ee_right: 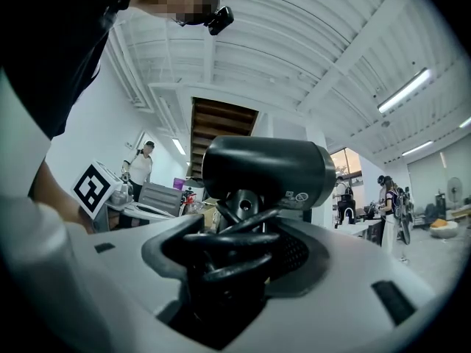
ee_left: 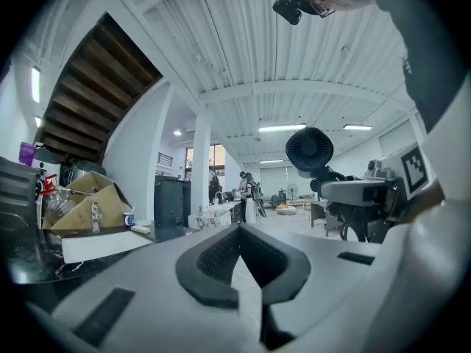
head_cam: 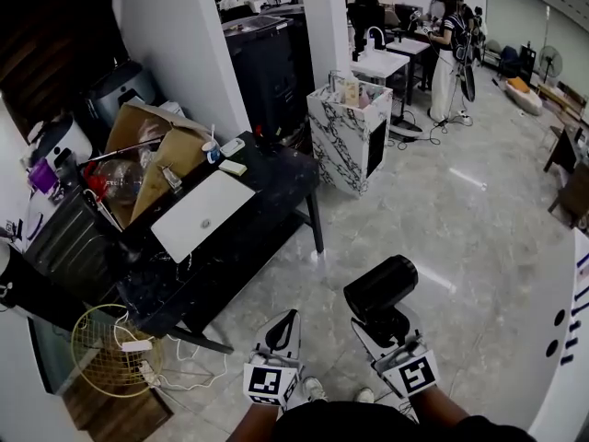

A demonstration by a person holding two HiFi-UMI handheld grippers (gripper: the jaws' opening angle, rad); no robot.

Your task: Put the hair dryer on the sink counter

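A black hair dryer (head_cam: 379,285) stands barrel-up in my right gripper (head_cam: 385,325), low in the head view above the tiled floor. In the right gripper view the jaws are shut on the hair dryer (ee_right: 268,171), clamping its handle and the cord wound round it. My left gripper (head_cam: 282,331) hangs beside it on the left, shut and empty, its pads (ee_left: 213,259) meeting at the tip. From the left gripper view the hair dryer (ee_left: 309,149) shows to the right. The white sink counter (head_cam: 379,65) with its faucet stands far ahead, beyond a marble-patterned cabinet (head_cam: 345,134).
A black table (head_cam: 248,238) at the left carries a white laptop (head_cam: 202,215), a cardboard box (head_cam: 156,150) and small items. A wire fan guard (head_cam: 110,350) with cables lies on the floor near the left. People stand at desks behind the sink counter. Open tiled floor lies ahead.
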